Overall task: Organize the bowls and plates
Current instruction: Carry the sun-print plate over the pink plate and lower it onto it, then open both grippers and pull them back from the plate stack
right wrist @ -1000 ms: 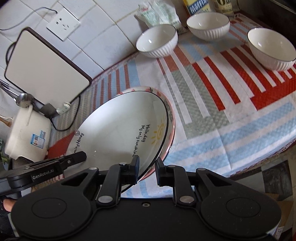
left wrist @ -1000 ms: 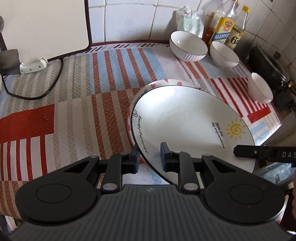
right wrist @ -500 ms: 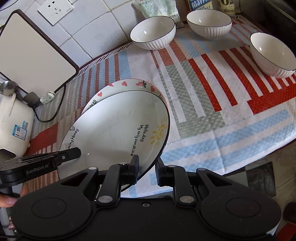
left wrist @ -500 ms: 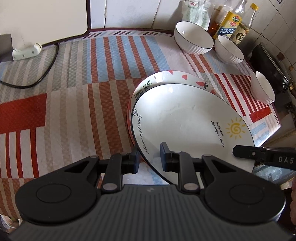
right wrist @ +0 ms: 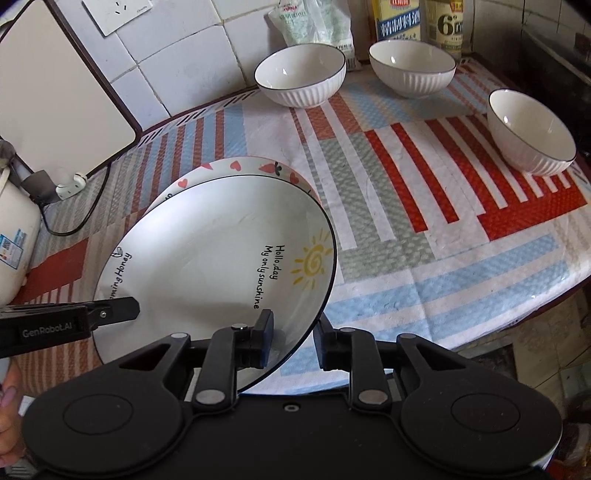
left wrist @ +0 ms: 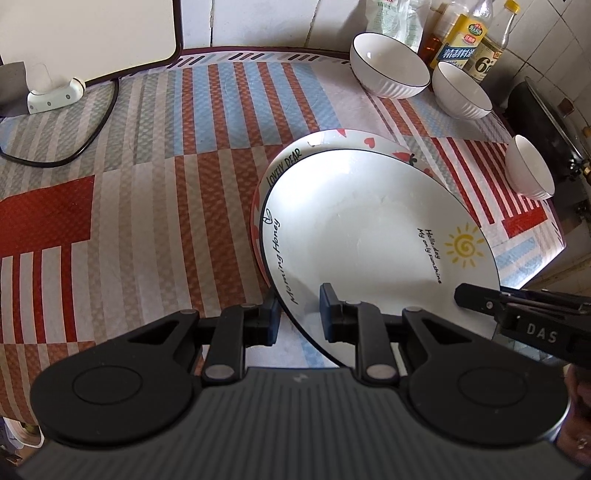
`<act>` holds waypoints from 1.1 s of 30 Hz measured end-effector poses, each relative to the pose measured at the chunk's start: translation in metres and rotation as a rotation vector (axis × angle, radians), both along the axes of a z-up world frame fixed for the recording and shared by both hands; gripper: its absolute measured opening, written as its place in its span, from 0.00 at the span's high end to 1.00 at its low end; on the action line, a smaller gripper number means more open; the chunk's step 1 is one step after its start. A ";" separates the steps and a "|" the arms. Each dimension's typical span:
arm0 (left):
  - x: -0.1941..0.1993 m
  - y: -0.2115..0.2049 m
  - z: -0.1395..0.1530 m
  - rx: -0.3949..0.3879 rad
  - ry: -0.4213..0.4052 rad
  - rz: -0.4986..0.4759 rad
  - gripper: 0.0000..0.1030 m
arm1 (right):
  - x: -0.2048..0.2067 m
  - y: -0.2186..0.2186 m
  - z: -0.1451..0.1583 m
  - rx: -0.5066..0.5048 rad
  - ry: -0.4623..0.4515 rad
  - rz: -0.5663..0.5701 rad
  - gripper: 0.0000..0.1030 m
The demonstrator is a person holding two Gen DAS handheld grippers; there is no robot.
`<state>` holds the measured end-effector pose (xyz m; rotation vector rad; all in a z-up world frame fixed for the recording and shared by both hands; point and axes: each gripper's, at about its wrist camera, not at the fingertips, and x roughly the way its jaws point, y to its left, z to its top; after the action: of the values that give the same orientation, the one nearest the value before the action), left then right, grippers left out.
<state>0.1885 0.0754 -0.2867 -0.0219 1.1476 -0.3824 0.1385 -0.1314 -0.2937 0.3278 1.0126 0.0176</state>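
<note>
The left gripper (left wrist: 298,314) is clamped on the near-left rim of the sun-print plate (left wrist: 369,236), one pad under the edge and one on top, the gap narrow. The right gripper (right wrist: 293,336) straddles the plate's near-right rim; its jaws have just been opening, a clear gap shows at the outer pad, and the rim sits between the pads with no firm pinch visible. In the left wrist view the right gripper's finger reaches in from the right over the plate edge; in the right wrist view the left gripper's finger comes in from the left.

The sun-print plate, white with a dark rim and "Hello day" lettering, lies tilted on top of the heart-print plate (left wrist: 332,142), offset toward the viewer so the lower plate's far rim shows. Both sit near the front edge of the striped tablecloth (left wrist: 166,166).

Three white ribbed bowls stand apart at the back and right: one bowl (right wrist: 301,77), a second bowl (right wrist: 412,66), a third bowl (right wrist: 530,131) near the right edge. Behind them are oil bottles (left wrist: 465,37) and a plastic bag (right wrist: 314,22). At far left, a white board (left wrist: 85,37) leans on the tiled wall, with a plug and black cable (left wrist: 74,147) beside it.
</note>
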 end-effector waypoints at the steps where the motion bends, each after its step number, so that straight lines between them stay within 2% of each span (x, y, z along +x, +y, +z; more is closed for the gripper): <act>1: 0.002 0.000 0.000 0.005 0.020 0.004 0.80 | 0.001 0.002 -0.001 -0.005 -0.002 -0.002 0.69; 3: 0.007 0.000 0.000 -0.003 0.070 0.020 0.81 | 0.003 0.005 -0.002 -0.028 -0.006 -0.006 0.67; 5: 0.010 0.001 -0.001 -0.003 0.085 0.016 0.81 | 0.005 0.007 -0.002 -0.042 -0.010 -0.017 0.66; 11: 0.020 -0.003 0.000 0.041 0.095 -0.003 0.80 | 0.009 0.009 -0.009 -0.018 -0.013 -0.047 0.65; 15: 0.030 -0.008 -0.005 0.101 0.150 -0.024 0.78 | 0.014 0.013 -0.010 -0.040 -0.010 -0.033 0.65; 20: 0.036 -0.020 -0.004 0.170 0.140 -0.071 0.78 | 0.022 0.012 -0.009 -0.072 -0.006 -0.019 0.64; 26: 0.043 -0.019 -0.007 0.185 0.134 -0.084 0.77 | 0.034 0.011 -0.015 -0.088 -0.016 -0.029 0.62; 28: 0.045 -0.021 -0.007 0.196 0.119 -0.096 0.75 | 0.037 0.010 -0.016 -0.080 -0.025 -0.032 0.58; 30: 0.046 -0.025 -0.008 0.236 0.101 -0.116 0.59 | 0.039 0.010 -0.017 -0.085 -0.031 -0.027 0.58; 33: 0.044 -0.024 -0.005 0.285 0.070 -0.158 0.57 | 0.040 0.008 -0.013 -0.093 -0.023 0.000 0.57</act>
<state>0.2326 0.0511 -0.2915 0.3080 1.2686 -0.3566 0.1789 -0.1233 -0.3068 0.2423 0.9874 -0.0252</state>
